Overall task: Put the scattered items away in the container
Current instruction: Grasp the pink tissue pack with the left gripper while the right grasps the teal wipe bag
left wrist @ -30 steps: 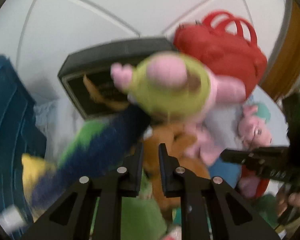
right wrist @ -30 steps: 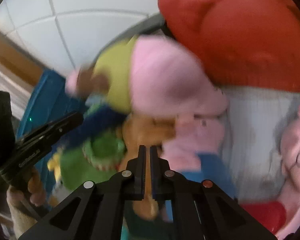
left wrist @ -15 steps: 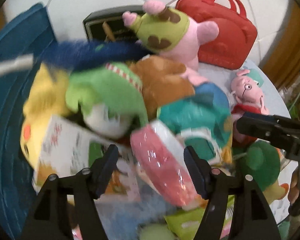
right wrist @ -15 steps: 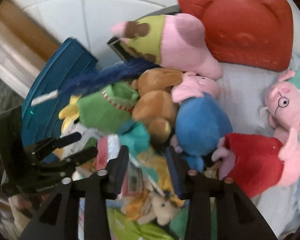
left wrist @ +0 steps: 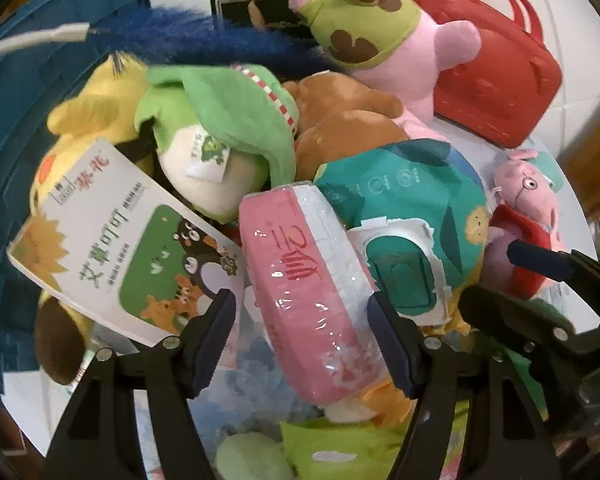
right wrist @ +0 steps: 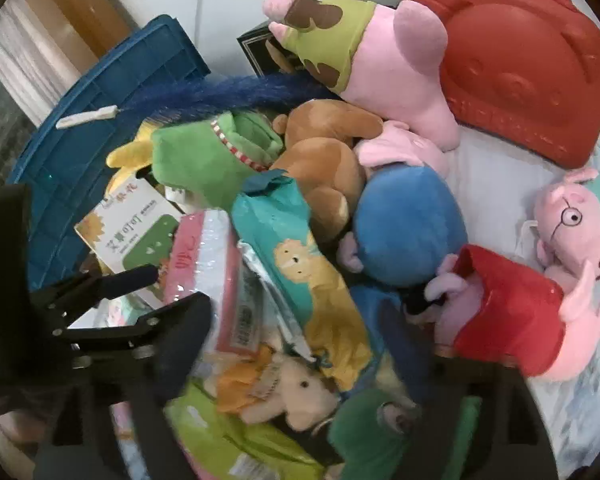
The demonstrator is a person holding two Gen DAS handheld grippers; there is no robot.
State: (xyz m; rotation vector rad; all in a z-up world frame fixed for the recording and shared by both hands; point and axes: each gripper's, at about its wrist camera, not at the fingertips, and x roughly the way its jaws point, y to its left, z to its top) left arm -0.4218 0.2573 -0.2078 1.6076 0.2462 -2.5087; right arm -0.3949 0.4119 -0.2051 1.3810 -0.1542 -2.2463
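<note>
Little is tidied, by the look of it: the plush toys and packets are heaped beside the blue crate (left wrist: 52,92), not visibly in it. The left gripper (left wrist: 302,338), jaws just opened, is spread around a pink wrapped pack (left wrist: 300,280) without pressing it. The right gripper (right wrist: 300,344), also just opened, is held over the teal wipes packet (right wrist: 296,248), gripping nothing.

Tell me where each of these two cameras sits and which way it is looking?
Left wrist view: sits on the left gripper, looking steeply down between its open fingers at the pink tissue pack in a heap of toys; the right gripper pokes in at the right.
Right wrist view: sits on the right gripper, looking down at the heap with blurred, open fingers; the left gripper enters lower left.
Shared: tissue pack, blue crate, red bag.
</note>
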